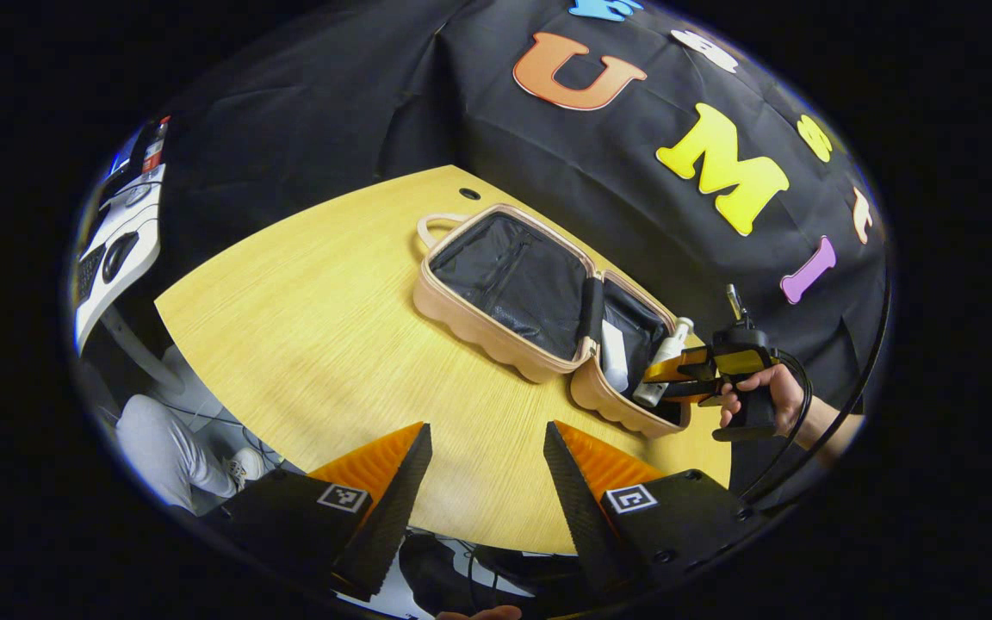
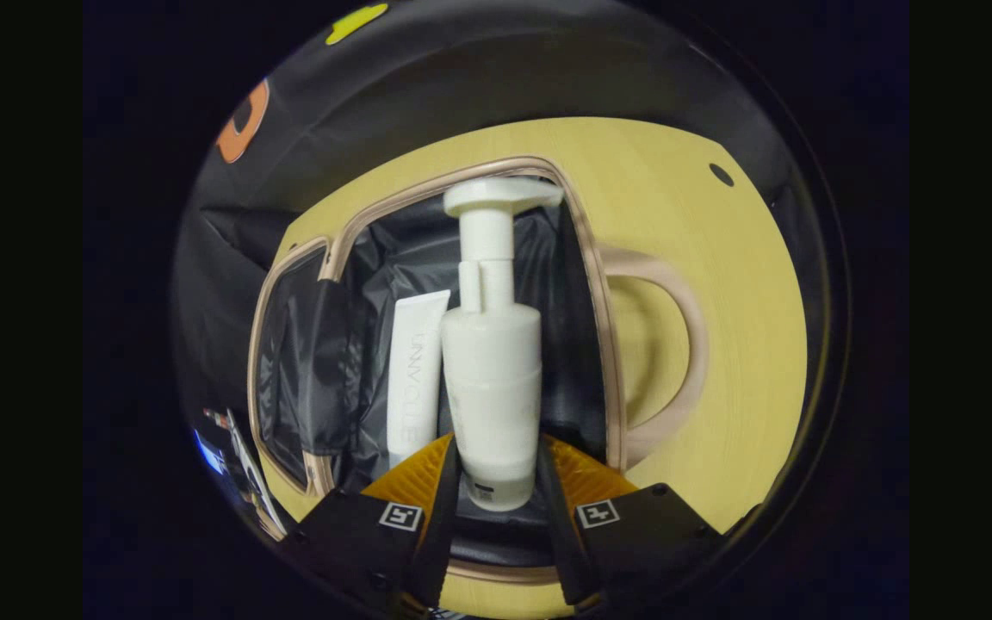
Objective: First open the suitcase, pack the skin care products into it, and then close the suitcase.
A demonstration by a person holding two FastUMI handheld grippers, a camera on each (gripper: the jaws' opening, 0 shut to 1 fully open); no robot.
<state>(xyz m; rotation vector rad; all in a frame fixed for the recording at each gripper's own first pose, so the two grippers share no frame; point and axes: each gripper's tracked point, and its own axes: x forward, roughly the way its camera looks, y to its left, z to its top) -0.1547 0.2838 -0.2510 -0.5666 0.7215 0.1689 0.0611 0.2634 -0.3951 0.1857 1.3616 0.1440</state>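
A beige suitcase (image 1: 470, 323) lies open on the wooden table (image 1: 315, 336), its black lining showing. In the right gripper view my right gripper (image 2: 496, 469) is shut on a white pump bottle (image 2: 491, 379), held over the open suitcase (image 2: 608, 362) half beside a white tube (image 2: 414, 375) lying inside. The left gripper view shows that right gripper (image 1: 677, 379) with the pump bottle (image 1: 661, 366) at the suitcase's right half, a hand on its handle, and a white tube (image 1: 614, 356) inside. My left gripper (image 1: 487, 461) hangs open above the table's near edge, holding nothing.
The suitcase's handle (image 2: 677, 344) loops out over the table (image 2: 746, 362) on the right. A white desk with devices (image 1: 117, 250) stands at far left. A person's leg and shoe (image 1: 177, 456) are below the table edge. A small dark hole (image 1: 469, 194) marks the table's far side.
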